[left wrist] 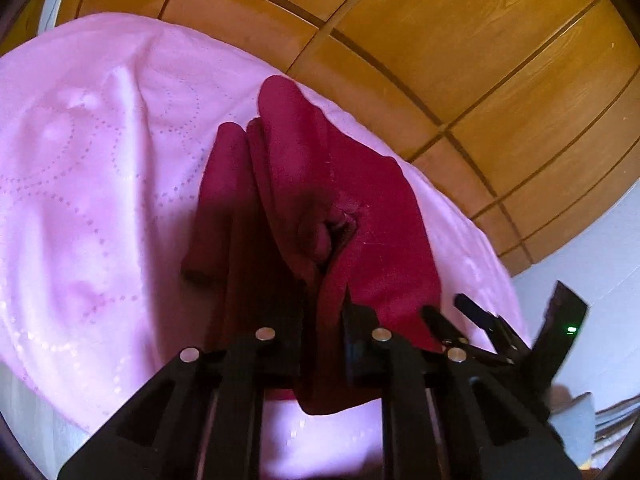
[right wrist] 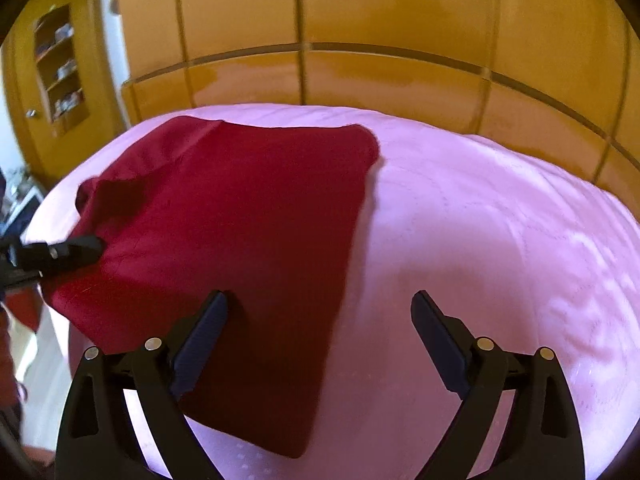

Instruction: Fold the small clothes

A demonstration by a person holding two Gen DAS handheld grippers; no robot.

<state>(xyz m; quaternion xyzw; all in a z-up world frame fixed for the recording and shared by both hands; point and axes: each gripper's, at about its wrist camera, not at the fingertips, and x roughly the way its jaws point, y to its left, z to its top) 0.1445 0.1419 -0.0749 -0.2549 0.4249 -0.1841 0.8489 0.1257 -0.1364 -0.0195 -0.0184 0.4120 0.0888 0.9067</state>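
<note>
While the dark red garment (right wrist: 224, 216) lies on the pink bedspread (right wrist: 480, 220), near its left side, your left gripper (left wrist: 322, 304) has its jaws pressed together, pinching a fold of that cloth at the garment's left edge. Your right gripper (right wrist: 320, 312) stands spread wide above the garment's near right edge, pads clear of the fabric. Wooden wardrobe doors (right wrist: 360, 12) stand beyond the bed.

- Both grippers are chunky black plastic: left gripper (left wrist: 322, 312), right gripper (right wrist: 320, 320).
- Each finger arm has round silver screws (right wrist: 485, 343) on top and triangular cutouts.
- Right one's pads (right wrist: 202, 344) look ribbed, dark bluish.
- Tiny green light (left wrist: 573, 329) glows on the right gripper's body.
</note>
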